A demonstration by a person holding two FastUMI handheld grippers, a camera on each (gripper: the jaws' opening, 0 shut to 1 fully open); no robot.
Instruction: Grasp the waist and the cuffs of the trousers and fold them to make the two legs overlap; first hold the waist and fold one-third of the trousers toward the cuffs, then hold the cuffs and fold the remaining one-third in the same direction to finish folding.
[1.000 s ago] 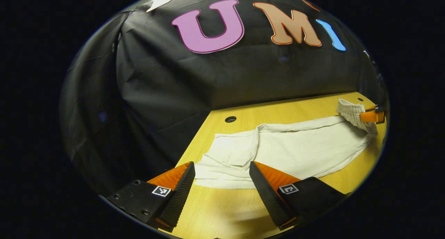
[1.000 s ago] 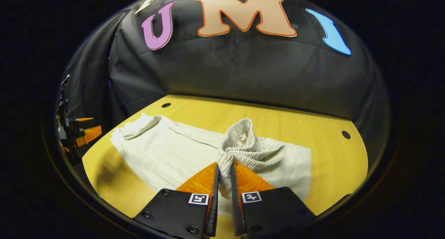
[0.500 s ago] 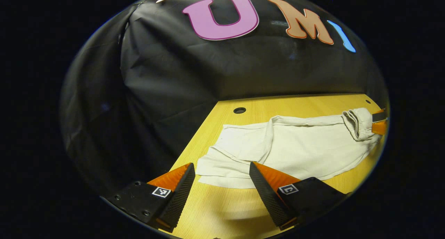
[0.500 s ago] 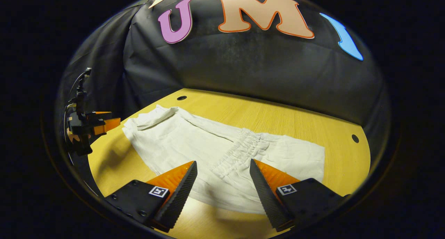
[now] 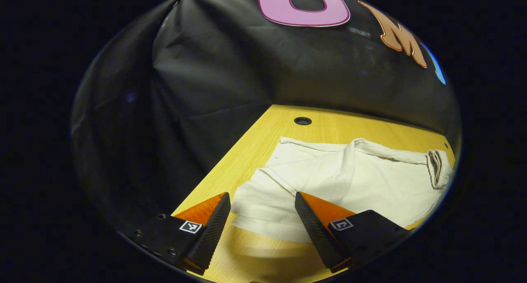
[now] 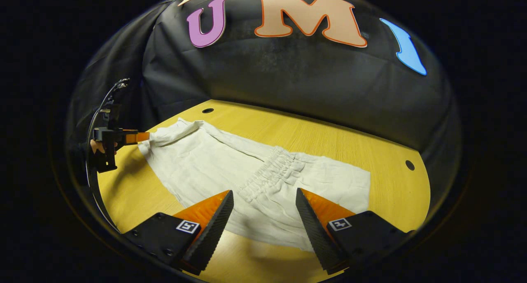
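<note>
I'm holding both tools over the trousers (image 6: 230, 167), which are lying flat on the wooden table (image 6: 329, 139), a pale, thin woven cloth w/ soft wrinkles. Legs look already overlapped, and the elastic waist (image 6: 269, 171) is lying folded over onto the middle of the cloth, so I'm judging the first third done.

My right gripper (image 6: 263, 217) is hovering w/ jaws wide apart, nothing between them, just above the near edge by the waist. My left gripper (image 5: 261, 219) is also gaping open, empty, poised at the cuffs (image 5: 259, 209) end; in the right gripper view I'm seeing it at the far left, tip just beside the cloth's edge, a hand behind it.

Handling, as I'm reading it: light, limp, no stiffness at all, so it's going to sag and drag from any single pinch point. Prob. not slippery, not fragile. The gathered waist is the thick bit, easy to bite; the cuffs are thin stacked layers, so I'm thinking I need to scoop low at the table and catch both layers, near the hem corners, one tool per corner, else the top layer is peeling off alone and the fold is skewing.
</note>
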